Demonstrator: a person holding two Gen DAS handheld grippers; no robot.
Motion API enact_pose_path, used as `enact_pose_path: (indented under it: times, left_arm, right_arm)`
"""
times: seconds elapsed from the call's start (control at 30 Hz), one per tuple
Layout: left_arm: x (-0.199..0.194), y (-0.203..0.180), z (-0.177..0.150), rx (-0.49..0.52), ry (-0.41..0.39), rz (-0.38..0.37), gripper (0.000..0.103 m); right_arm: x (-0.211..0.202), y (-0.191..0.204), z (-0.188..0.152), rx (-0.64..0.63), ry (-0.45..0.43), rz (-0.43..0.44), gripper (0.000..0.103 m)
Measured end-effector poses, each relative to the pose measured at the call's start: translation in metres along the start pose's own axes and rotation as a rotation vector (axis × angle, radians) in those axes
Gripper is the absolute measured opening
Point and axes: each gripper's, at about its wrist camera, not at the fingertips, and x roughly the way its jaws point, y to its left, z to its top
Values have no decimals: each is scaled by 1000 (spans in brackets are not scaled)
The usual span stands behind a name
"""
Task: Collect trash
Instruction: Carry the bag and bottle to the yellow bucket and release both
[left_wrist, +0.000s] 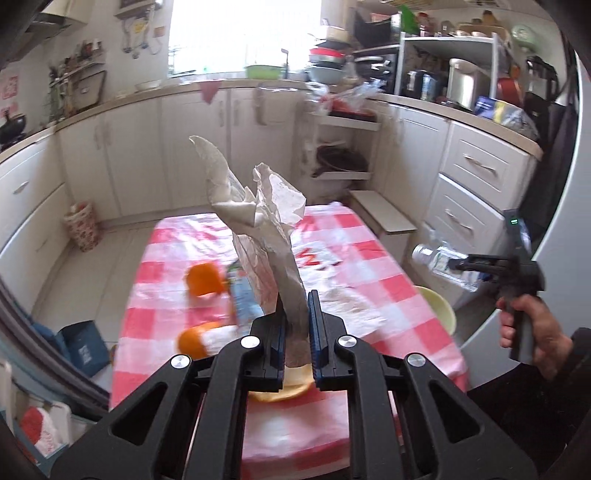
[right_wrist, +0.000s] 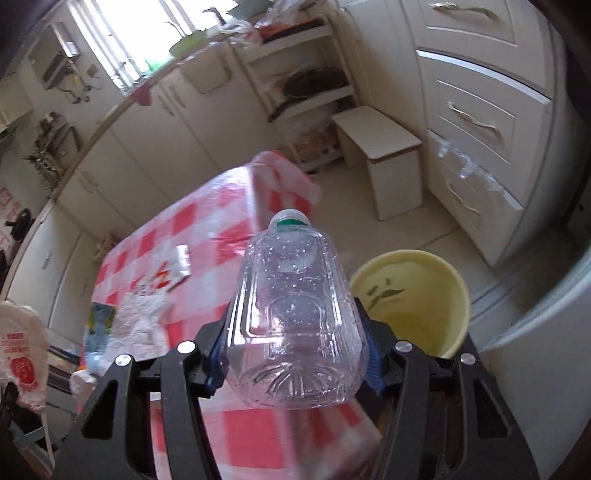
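Left claw (left_wrist: 298, 325): clamped tight on the lower end of a crumpled paper bag (left_wrist: 258, 221), which stands up from between the blue pads, raised above the counter.
Right claw (right_wrist: 295, 354): pressed against both sides of a clear plastic bottle (right_wrist: 291, 314), gripping it near its base; the bottle's green-ringed cap points away from the camera.
Bottle seen from the left wrist: held out to the right, off the edge of the counter (left_wrist: 351, 251), above a pale yellow bin.
Yellow bin (right_wrist: 417, 299): on the floor just beside the counter's right edge, open at the top, with a few small dark scraps on its inner wall.
Counter: covered by a red-and-white checked cloth, with blurred litter on it.
Orange peel (left_wrist: 205, 280): two orange pieces lie on the cloth left of the paper bag, near a light blue packet (left_wrist: 243, 299).
White crumpled wrapper (right_wrist: 140, 317): lies on the cloth near the blue packet.
Person's hand (left_wrist: 532, 332): wrapped around the right claw's handle.
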Motion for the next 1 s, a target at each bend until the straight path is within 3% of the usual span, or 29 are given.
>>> enact_pose_path:
  times: [0.13, 0.27, 0.37, 0.7, 0.9, 1.0]
  left_arm:
    - [23, -38, 4, 25, 28, -73, 10]
    - [46, -72, 9, 36, 58, -135, 10]
    - [69, -98, 15, 53, 85, -173, 10]
    - [162, -209, 18, 131, 213, -331, 11]
    - [246, -276, 4, 125, 378, -421, 12]
    - [287, -294, -4, 118, 450, -396, 21]
  right_arm:
    - [37, -38, 6, 78, 102, -77, 57]
    - [67, -52, 16, 114, 196, -106, 59]
    - [54, -51, 29, 128, 131, -77, 65]
    - [-41, -71, 59, 259, -236, 134, 77]
    - [-82, -68, 69, 250, -384, 128, 82]
    - [-86, -67, 76, 240, -400, 127, 82]
